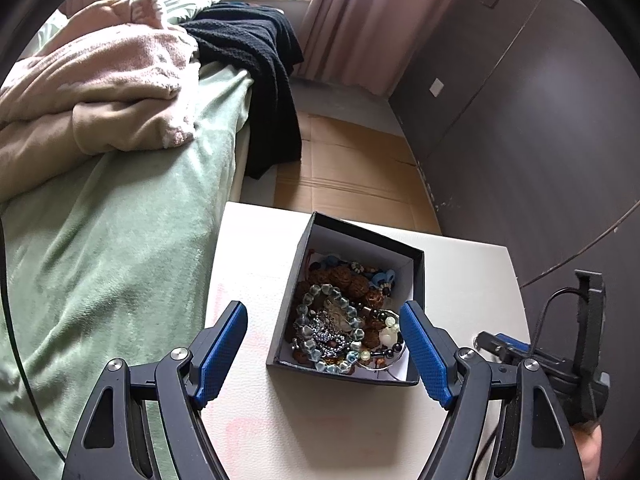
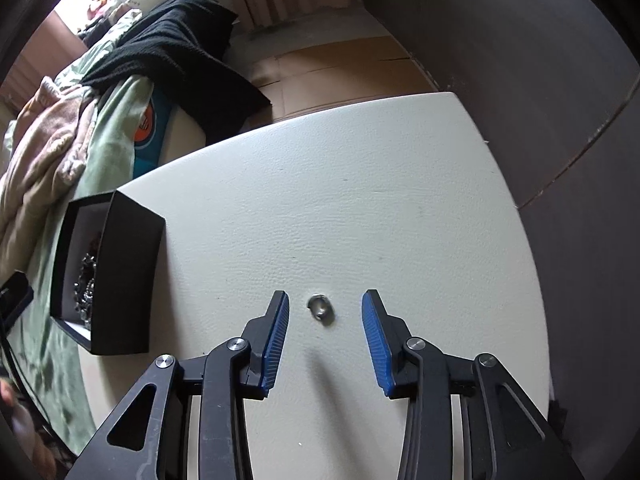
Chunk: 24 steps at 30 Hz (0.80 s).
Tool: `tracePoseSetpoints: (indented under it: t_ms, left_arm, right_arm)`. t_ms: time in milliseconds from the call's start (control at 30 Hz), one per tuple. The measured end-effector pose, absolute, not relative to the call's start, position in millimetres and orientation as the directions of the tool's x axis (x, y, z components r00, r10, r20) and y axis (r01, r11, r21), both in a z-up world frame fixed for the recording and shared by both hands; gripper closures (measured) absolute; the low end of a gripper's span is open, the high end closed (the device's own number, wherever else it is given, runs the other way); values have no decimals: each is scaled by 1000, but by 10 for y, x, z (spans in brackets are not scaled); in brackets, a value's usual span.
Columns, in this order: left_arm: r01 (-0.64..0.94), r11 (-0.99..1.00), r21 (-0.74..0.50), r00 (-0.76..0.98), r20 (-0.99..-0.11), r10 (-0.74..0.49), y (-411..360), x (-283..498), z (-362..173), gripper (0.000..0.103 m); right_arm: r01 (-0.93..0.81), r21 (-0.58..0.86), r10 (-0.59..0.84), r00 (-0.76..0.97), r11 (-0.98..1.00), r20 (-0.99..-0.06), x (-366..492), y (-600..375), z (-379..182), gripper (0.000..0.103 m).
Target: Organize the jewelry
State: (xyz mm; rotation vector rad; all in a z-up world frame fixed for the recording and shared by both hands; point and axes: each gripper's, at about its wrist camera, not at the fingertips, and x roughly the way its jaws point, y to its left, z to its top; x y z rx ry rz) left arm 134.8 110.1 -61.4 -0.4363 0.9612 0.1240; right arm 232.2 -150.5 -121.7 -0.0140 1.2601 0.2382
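A small silver ring (image 2: 319, 306) lies on the white bench (image 2: 400, 200) between the right gripper (image 2: 325, 309)'s spread fingers, touching neither; the left gripper (image 1: 323, 322)'s fingers spread wide around the black jewelry box (image 1: 416, 264).

A pink blanket (image 1: 100, 80) lies bunched on the bed's green sheet (image 1: 120, 240), a black knit garment (image 1: 256, 64) draped over its edge (flattened cardboard (image 1: 348, 168) covers the floor beyond), beside pink curtains (image 1: 360, 12).

Open black box (image 1: 352, 240) heaped with bead bracelets (image 1: 332, 320), silver ring (image 2: 319, 306) on table
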Motion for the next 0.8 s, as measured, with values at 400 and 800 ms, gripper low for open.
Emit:
tracePoseSetpoints:
  t_ms: [400,800]
  left_arm:
    - [-312,901,-302,569,-819,-77,1203,1311,-630,24]
    - [-325,892,-314,574,-815,-78,1309,1285,-621,24]
  right_arm:
    - [-215,43,107,297,976,-949,2312,-1338,-1231,89]
    - [-304,287,391,373,908,-841,2129,-1118,-626,89]
